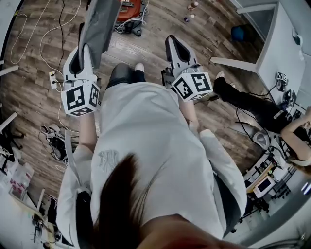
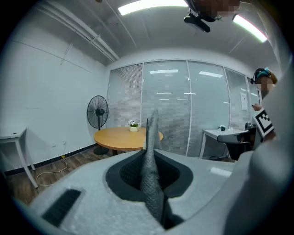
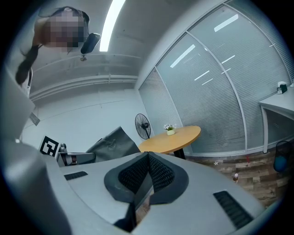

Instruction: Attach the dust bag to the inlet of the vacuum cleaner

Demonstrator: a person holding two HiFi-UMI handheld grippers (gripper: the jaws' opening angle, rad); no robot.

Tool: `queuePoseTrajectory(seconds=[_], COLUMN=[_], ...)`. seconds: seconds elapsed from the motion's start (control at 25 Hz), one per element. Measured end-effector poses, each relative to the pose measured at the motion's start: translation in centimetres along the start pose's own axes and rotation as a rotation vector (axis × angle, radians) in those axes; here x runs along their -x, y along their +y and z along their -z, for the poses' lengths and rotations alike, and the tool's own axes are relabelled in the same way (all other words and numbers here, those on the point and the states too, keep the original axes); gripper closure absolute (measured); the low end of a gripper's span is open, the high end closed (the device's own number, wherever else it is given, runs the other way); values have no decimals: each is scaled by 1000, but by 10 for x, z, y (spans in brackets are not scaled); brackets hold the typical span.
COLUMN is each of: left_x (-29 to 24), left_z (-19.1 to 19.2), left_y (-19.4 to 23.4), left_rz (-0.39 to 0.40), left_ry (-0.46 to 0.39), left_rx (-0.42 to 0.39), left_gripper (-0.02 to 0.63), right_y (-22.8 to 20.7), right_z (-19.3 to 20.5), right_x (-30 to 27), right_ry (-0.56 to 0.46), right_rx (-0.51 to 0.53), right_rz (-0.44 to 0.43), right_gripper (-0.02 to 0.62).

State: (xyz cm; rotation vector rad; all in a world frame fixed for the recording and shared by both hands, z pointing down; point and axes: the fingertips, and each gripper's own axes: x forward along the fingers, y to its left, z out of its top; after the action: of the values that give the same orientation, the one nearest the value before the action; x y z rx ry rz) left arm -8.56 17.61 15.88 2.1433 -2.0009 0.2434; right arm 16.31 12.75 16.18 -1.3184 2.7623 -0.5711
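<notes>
A grey fabric dust bag (image 1: 99,24) sticks forward out of my left gripper (image 1: 85,51), which is shut on its near edge. In the left gripper view the bag (image 2: 151,174) stands edge-on between the closed pads. The same bag (image 3: 112,140) shows as a dark creased sheet at the left of the right gripper view. My right gripper (image 1: 174,41) is held level beside the left one, shut with nothing in it (image 3: 148,156). A red vacuum cleaner (image 1: 130,10) lies on the wooden floor ahead, apart from both grippers. Its inlet cannot be made out.
A round wooden table (image 2: 124,137) with a small flower pot and a standing fan (image 2: 97,112) stand by the glass wall. White desks (image 1: 286,44) are on the right, where another person (image 1: 252,104) sits. Cables and a power strip (image 1: 52,79) lie on the floor at left.
</notes>
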Motion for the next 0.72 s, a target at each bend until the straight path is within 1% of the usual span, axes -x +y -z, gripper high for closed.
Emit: queuePoseTrajectory(seconds=[0.24, 0.4, 0.72], left_x=[-18, -40, -109], left_z=[-5, -9, -25], left_y=[1, 11, 38], left_rz=[40, 72, 202], left_ry=[13, 19, 48], left_rx=[-2, -10, -75], left_gripper=[569, 569, 569], right_y=[-3, -7, -25], right_z=[1, 1, -18], right_x=[-6, -20, -70], right_ry=[4, 2, -37], right_rx=[-13, -34, -64], right_rz=[28, 68, 183], right_gripper=[594, 594, 594])
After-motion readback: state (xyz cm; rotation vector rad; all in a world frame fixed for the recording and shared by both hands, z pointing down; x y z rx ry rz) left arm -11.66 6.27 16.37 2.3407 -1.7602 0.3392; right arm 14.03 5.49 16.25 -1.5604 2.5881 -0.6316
